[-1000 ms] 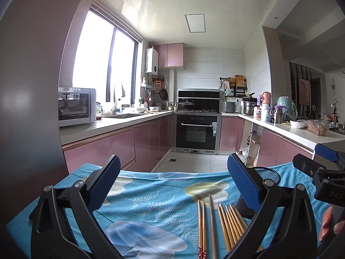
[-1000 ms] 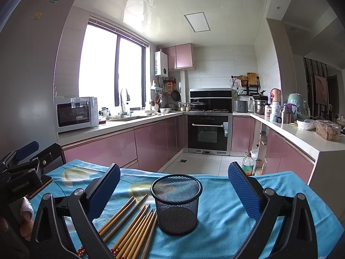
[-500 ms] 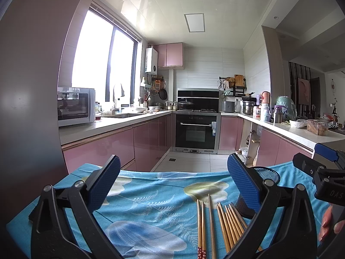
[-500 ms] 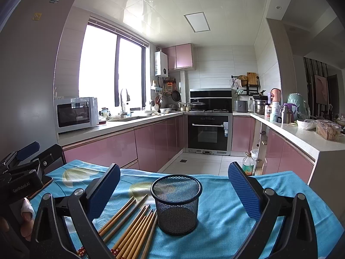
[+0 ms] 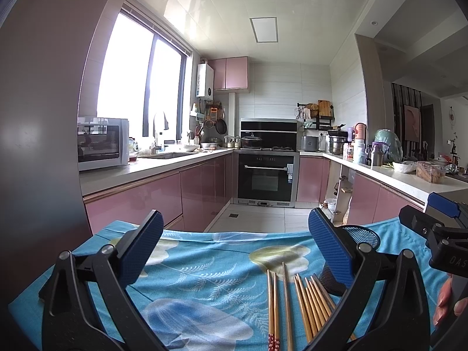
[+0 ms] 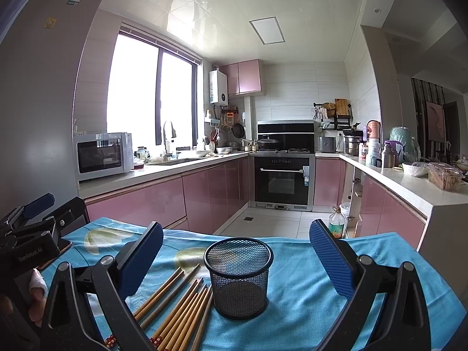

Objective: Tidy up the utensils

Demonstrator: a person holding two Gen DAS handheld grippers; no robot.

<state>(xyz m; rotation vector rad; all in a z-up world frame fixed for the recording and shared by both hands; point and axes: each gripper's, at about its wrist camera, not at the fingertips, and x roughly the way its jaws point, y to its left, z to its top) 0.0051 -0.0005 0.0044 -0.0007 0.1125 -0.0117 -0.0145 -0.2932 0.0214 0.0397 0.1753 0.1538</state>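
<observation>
Several wooden chopsticks (image 5: 295,304) lie side by side on a blue floral cloth (image 5: 204,263), just left of a black mesh holder (image 6: 238,278) that stands upright and looks empty. In the left wrist view the holder (image 5: 364,235) is partly hidden behind my right finger. My left gripper (image 5: 234,242) is open and empty above the cloth, left of the chopsticks. My right gripper (image 6: 234,251) is open and empty, with the holder between its fingers' line of sight and the chopsticks (image 6: 181,307) at lower left. Each gripper shows at the other view's edge.
The clothed table ends just beyond the holder; past it is a tiled kitchen floor with pink cabinets, an oven (image 6: 282,180), a microwave (image 6: 102,155) on the left counter and cluttered counter at right. A grey fridge wall stands at far left.
</observation>
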